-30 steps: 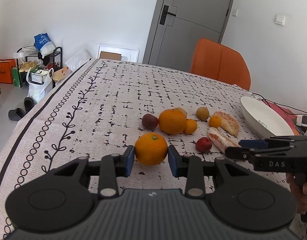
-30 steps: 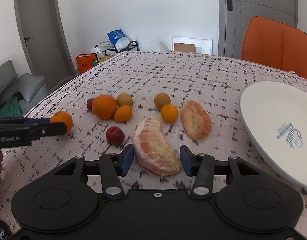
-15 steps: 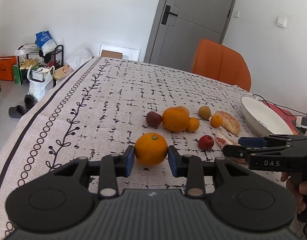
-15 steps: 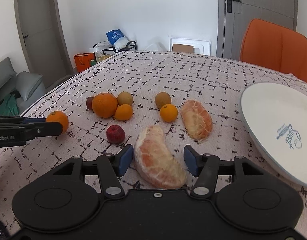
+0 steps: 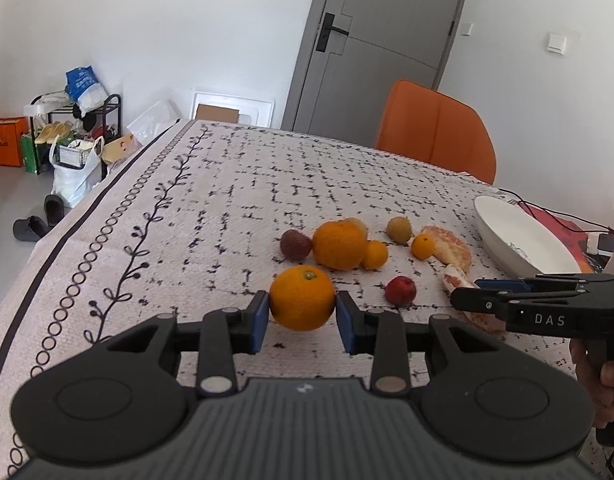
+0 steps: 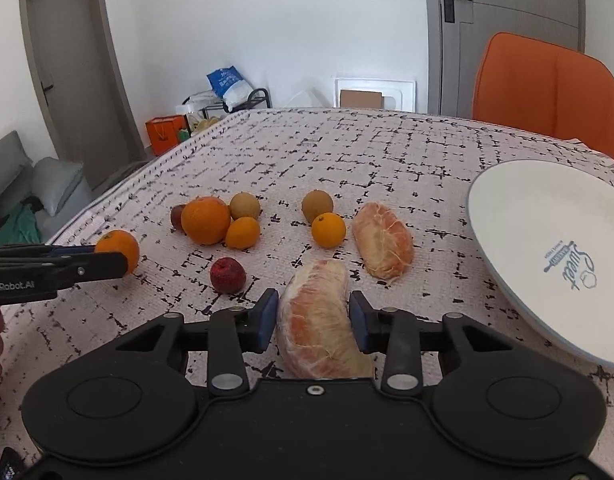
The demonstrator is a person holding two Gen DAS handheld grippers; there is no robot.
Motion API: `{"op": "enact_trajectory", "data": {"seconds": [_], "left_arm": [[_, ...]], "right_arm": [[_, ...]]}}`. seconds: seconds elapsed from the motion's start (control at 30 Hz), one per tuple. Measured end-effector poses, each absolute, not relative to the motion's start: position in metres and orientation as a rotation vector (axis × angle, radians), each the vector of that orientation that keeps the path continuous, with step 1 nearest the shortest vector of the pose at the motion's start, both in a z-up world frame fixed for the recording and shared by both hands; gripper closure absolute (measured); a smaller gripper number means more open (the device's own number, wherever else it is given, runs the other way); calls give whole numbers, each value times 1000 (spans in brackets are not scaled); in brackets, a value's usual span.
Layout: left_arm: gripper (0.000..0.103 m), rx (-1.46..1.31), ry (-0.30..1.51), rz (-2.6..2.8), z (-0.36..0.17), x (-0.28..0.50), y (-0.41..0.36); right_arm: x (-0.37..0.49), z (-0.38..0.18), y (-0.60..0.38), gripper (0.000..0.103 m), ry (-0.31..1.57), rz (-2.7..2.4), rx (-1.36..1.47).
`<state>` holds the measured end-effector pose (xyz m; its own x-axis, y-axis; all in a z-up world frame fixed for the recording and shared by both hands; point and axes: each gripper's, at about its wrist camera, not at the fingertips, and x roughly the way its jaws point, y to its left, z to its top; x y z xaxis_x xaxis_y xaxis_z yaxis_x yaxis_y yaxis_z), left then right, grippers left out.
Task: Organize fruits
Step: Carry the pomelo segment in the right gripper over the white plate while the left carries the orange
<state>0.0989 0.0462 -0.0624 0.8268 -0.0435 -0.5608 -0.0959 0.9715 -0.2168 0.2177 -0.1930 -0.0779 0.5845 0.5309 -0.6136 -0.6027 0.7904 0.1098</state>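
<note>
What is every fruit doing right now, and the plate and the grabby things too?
left gripper: shut on the orange.
right gripper: closing around the near pomelo piece.
far pomelo piece: peeled, lying on the tablecloth.
red fruit: loose on the cloth.
plate: empty.
door: closed.

You see white walls (image 5: 187, 20) | grey door (image 5: 379, 40) | orange chair (image 5: 435, 132) behind table | shoe rack (image 5: 67, 128) on floor, left | daylight.

Between my right jaws lies the pomelo segment (image 6: 321, 320); plate (image 6: 507, 264) to their right, lychee (image 6: 227, 275) left.
</note>
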Motion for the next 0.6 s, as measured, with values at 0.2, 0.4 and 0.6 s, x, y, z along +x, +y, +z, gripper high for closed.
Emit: {"op": "enact_trajectory", "data": {"seconds": [0.2, 0.4, 0.6], "left_arm": [[68, -215, 581, 3, -53, 103, 34], [68, -186, 567, -27, -45, 108, 20], [68, -156, 555, -62, -36, 117, 4]], "right_arm": [[211, -64, -207, 67, 632, 650, -88], [207, -52, -223, 67, 587, 615, -67], [203, -41, -241, 67, 544, 583, -44]]}}
